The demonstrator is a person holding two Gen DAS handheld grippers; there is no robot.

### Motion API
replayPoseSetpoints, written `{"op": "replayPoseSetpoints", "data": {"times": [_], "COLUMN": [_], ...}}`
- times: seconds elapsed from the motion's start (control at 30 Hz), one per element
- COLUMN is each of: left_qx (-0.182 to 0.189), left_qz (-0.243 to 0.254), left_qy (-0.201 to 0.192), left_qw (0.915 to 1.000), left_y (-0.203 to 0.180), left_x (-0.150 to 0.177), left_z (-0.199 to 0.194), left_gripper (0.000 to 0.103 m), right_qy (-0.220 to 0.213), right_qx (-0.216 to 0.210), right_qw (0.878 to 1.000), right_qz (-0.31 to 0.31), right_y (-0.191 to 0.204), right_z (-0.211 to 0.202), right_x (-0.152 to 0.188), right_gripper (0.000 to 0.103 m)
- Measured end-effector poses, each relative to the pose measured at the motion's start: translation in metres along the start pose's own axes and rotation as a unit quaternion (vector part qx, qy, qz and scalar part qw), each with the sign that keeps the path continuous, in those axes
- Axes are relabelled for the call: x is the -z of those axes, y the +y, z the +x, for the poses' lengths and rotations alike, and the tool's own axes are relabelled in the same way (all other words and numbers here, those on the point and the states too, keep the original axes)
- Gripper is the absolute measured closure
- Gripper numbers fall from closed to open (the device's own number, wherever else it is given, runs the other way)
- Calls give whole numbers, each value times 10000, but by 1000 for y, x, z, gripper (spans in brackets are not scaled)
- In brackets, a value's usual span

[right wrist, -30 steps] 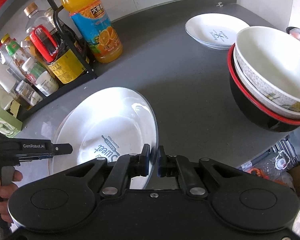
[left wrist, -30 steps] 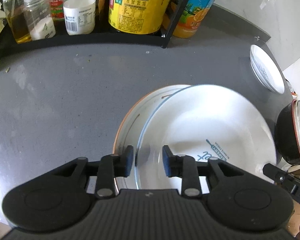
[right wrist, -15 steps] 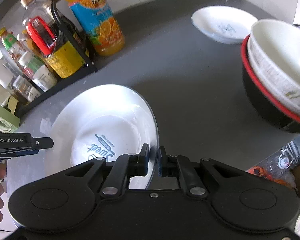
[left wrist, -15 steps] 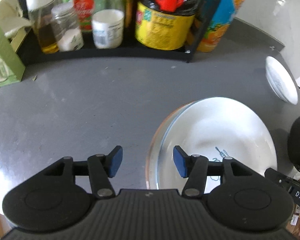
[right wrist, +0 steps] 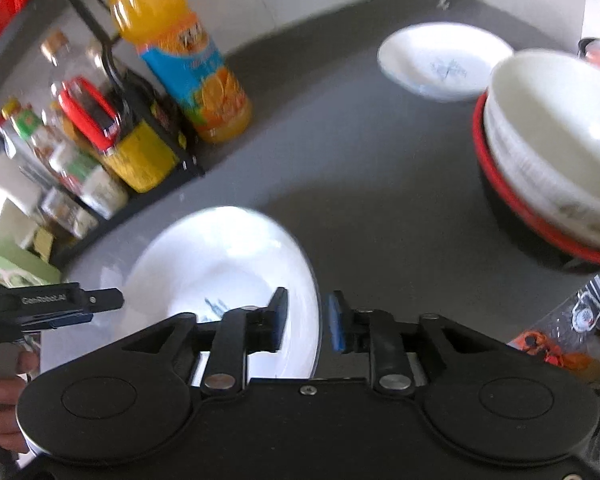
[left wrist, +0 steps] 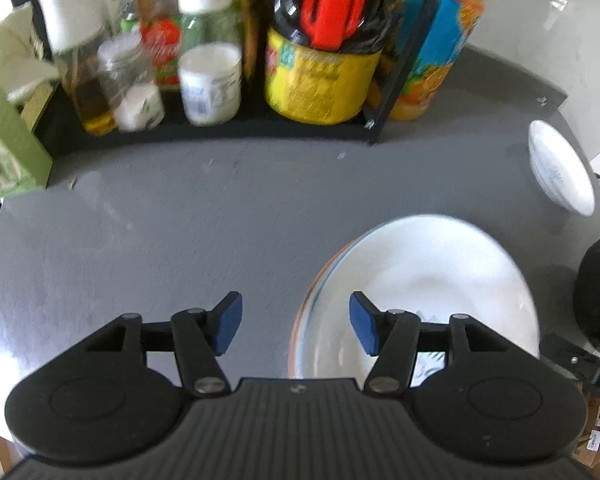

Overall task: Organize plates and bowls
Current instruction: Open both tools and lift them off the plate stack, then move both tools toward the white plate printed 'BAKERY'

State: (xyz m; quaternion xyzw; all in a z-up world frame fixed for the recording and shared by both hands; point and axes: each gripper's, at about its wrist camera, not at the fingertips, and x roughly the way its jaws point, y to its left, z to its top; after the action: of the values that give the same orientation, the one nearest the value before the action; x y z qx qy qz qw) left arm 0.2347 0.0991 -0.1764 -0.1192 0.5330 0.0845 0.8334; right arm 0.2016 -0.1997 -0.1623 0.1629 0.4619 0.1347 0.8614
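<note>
Stacking step, at the release: large white plate [right wrist: 220, 268] resting on a second plate whose orange-brown rim [left wrist: 306, 300] peeks out along the near-left edge, both on the grey counter [left wrist: 180, 240]. Right gripper [right wrist: 304, 320] with jaws parted, straddling the plate's right rim without pinching it, rim edge running through the gap. Left gripper [left wrist: 296, 322] with jaws spread wide and empty, the stack's left edge just inside the right-hand pad, bare counter ahead of the other. No grip on anything from either side. Ahead and to the right of the right jaws, 1 small white dish [right wrist: 444, 60] lying alone, well apart from the stack; nearer on the right, nested bowls [right wrist: 552, 152], a white one sitting in a black one with a red rim. Likely next: backing the right jaws straight off the rim without dragging the top plate askew, then reaching forward-right for the small dish, taking its low rim at a shallow angle. Bottle rack [left wrist: 220, 132] ahead of the left jaws, no part of the job.
</note>
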Motion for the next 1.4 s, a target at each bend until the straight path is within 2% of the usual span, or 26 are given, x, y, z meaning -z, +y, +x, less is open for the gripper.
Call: {"op": "replayPoseSetpoints", "data": {"times": [0.03, 0.1, 0.27, 0.43, 0.57, 0.93, 1.4], "left_qx": [37, 98, 249, 431, 529, 558, 475], "left_qz": [36, 107, 285, 412, 541, 471, 167], "left_qy": [-46, -107, -254, -326, -316, -429, -412], "left_qw": [10000, 9998, 9990, 9977, 9966, 9964, 9979], "left_y": [-3, -11, -35, -64, -93, -175, -258], "left_x": [-2, -8, -21, -35, -48, -87, -120], "left_z": [-3, -9, -18, -25, -23, -10, 32], "left_gripper": [40, 37, 33, 27, 26, 26, 26], "right_qy": [-102, -254, -546, -724, -837, -927, -421], "right_qx": [6, 32, 131, 205, 238, 115, -33], "right_qw": [9999, 9997, 9984, 9968, 9953, 9939, 9985], "right_qz": [4, 22, 116, 273, 426, 579, 338], "right_y": [-1, -5, -19, -43, -66, -133, -206], "right_z": [-7, -19, -46, -64, -73, -74, -32], "right_x": [-3, -8, -22, -37, -53, -118, -199], "right_gripper": [70, 57, 49, 48, 40, 40, 40]}}
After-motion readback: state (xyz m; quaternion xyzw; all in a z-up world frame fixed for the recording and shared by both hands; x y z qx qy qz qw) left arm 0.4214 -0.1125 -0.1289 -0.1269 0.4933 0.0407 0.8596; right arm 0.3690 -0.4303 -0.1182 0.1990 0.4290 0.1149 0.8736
